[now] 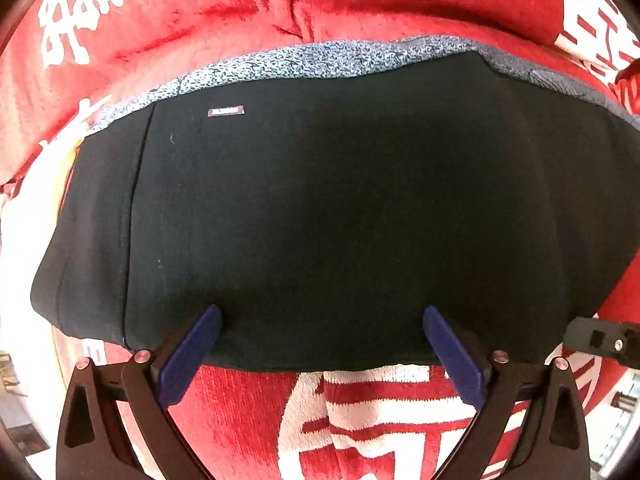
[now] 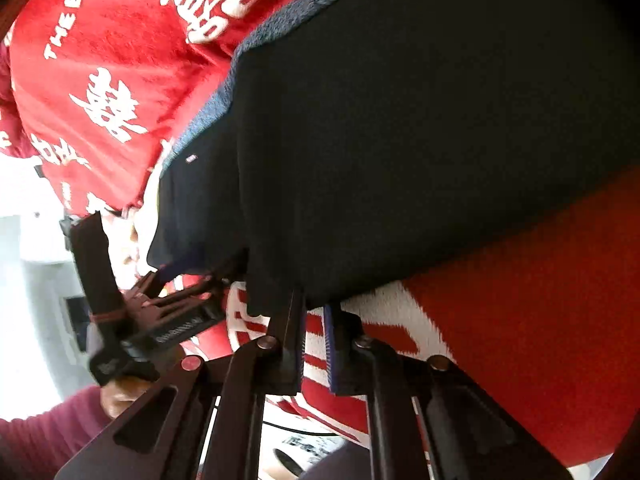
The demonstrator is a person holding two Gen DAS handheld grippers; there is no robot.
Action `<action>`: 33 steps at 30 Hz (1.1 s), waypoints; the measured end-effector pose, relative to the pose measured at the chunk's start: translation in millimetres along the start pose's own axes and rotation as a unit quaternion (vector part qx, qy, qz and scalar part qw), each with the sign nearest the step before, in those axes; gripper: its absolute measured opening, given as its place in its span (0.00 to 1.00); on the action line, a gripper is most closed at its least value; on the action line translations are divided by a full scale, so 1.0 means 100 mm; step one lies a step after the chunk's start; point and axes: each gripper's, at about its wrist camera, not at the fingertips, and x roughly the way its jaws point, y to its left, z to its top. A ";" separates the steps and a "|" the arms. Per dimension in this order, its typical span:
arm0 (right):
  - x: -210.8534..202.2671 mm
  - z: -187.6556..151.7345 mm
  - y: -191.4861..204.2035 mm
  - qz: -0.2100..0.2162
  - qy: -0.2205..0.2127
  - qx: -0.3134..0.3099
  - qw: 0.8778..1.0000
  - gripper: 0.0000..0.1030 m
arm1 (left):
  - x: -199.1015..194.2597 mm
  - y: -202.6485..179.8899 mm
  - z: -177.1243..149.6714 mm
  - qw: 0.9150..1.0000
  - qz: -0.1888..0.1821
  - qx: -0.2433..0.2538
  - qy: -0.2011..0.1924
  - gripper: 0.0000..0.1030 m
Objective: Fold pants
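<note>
The black pants [image 1: 340, 208] are lying on the red blanket [image 1: 248, 420] with white print, and they are already folded into a thick, wide block. A grey speckled band [image 1: 320, 60] is showing along the far edge, and a small label [image 1: 226, 111] is seen near the far left corner.

The left gripper [image 1: 322, 320] is being held straight above the near edge of the pants. Its blue fingers [image 1: 192, 356] are standing wide apart, with the tips resting at the cloth, and nothing is being pinched by them.

In the right wrist view, the right gripper [image 2: 314, 300] is brought together at the near edge, and a fold of the black cloth is seen hanging between its fingers, so the edge is judged to be gripped there.

The step in hand is judged to be the taking of the near edge for one more fold. For the next move, the left jaws must probably be closed on the same edge, and both sides lifted together towards the far edge, so that the layers are not being pulled apart.
</note>
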 end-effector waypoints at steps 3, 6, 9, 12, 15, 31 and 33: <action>-0.08 -0.02 0.03 -0.037 0.029 -0.017 0.999 0.11 | -0.05 0.03 0.03 1.000 0.002 -0.012 0.017 0.98; -0.42 -0.03 0.03 -0.060 0.011 -0.043 0.997 0.13 | -0.25 -0.01 0.11 1.000 -0.010 -0.018 0.011 0.98; -0.78 0.08 0.05 -0.092 -0.046 -0.077 0.992 0.20 | -0.42 -0.18 0.16 1.000 -0.022 -0.008 -0.013 0.98; -0.93 0.29 0.03 -0.118 -0.077 -0.096 0.985 0.40 | -0.33 -0.44 0.22 1.000 -0.022 0.002 -0.007 0.98; -0.85 0.50 -0.20 -0.160 -0.056 -0.104 0.980 0.43 | -0.14 -0.50 0.18 1.000 -0.015 0.003 -0.004 1.00; -1.13 1.49 -0.21 -0.199 -0.102 -0.136 0.965 0.30 | 0.08 -0.49 1.61 0.997 0.039 -0.049 -0.041 1.00; -1.01 1.56 -0.27 -0.219 -0.094 -0.141 0.961 0.30 | 0.16 -0.42 1.63 0.996 0.025 -0.069 -0.045 1.00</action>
